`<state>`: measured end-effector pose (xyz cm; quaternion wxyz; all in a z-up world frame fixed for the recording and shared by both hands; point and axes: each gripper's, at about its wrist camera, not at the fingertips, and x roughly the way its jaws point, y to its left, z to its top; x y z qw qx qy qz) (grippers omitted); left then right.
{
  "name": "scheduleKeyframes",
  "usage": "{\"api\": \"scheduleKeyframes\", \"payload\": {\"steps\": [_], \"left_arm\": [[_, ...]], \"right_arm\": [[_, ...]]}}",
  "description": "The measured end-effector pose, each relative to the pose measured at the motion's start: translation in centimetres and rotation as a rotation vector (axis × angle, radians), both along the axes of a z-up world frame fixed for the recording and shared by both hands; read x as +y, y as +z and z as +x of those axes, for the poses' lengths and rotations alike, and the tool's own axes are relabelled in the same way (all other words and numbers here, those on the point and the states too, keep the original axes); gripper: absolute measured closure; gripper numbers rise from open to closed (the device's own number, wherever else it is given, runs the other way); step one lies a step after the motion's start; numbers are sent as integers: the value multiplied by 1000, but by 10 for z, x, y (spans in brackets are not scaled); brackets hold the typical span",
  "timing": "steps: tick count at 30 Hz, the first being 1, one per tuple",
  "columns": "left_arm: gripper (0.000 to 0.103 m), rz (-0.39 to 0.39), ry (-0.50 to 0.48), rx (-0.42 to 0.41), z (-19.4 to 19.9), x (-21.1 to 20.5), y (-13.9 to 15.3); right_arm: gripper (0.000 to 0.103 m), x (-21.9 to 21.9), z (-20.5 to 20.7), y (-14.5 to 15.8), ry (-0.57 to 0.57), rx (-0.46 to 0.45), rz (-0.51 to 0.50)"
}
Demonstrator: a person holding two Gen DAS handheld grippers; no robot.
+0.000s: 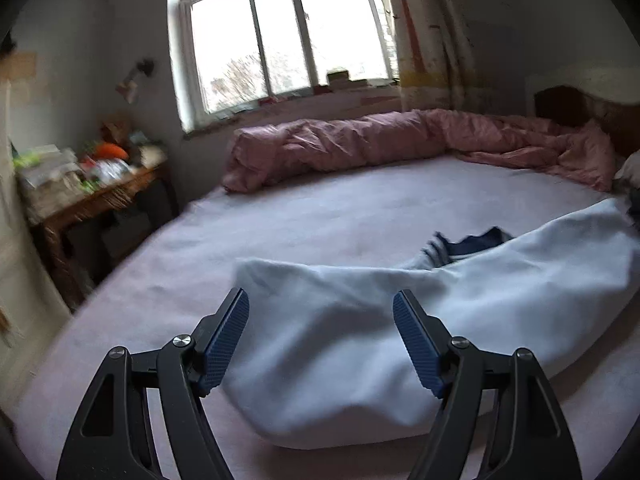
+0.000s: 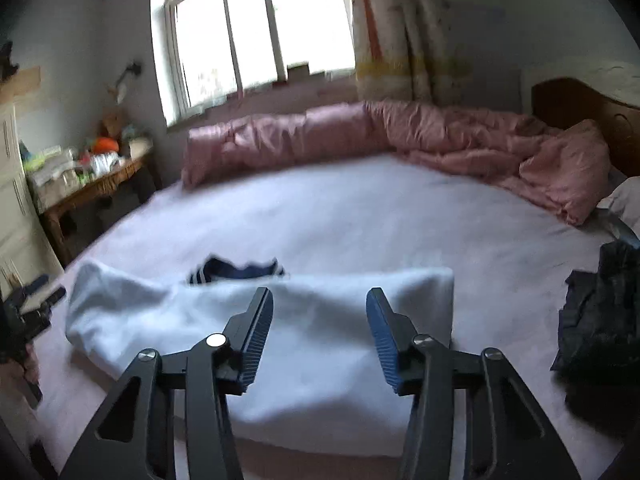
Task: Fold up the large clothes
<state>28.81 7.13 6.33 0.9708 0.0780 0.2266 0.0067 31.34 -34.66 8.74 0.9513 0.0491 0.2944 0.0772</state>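
The garment point(image 2: 280, 340) lies on the bed point(image 2: 320, 208), a rolled duvet point(image 2: 360, 136) behind it under the window point(image 2: 248, 28). The cluttered desk point(image 2: 88, 188) stands left of the bed; a crumpled cloth point(image 2: 600, 320) lies right of the garment.

Home bedroom: bed point(image 1: 320, 216), pink duvet point(image 1: 360, 144), window point(image 1: 280, 32).

The bed point(image 2: 320, 208) carries a pale garment point(image 2: 304, 344), pink duvet point(image 2: 400, 136) and dark clothes point(image 2: 600, 320)

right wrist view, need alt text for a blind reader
An open right gripper hovers over a pale blue garment with a navy striped collar, lying on a bed. A rumpled pink duvet runs along the far side under a bright window; dark clothes lie right.
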Motion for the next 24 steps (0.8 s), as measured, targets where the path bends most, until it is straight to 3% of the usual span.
{"api": "scheduleKeyframes", "payload": {"steps": [2,5,7,9,10,14,16,19,24], "left_arm": [[29,-39,-17,22,8,3,-4],[29,-64,19,51,26,12,-15],[36,-70,69,68,42,21,-24],[53,-96,127,101,62,33,-34],[55,-120,133,130,71,38,-41],[56,-76,226,233,93,51,-71],[56,-119,248,268,97,60,-78],[56,-147,294,259,93,68,-78],[61,-148,241,181,78,54,-60]], "right_arm": [[61,0,16,-17,-1,58,10],[61,-7,33,-44,-72,93,-18],[61,-14,48,-61,-115,113,-33],[61,-21,62,-74,-132,136,-26],[61,-22,70,-81,-150,145,-42],[61,-27,87,-94,-198,171,-57],[61,-30,90,-98,-202,189,-50],[61,-30,91,-97,-201,188,-49],[61,-13,79,-77,-187,137,-153]]}}
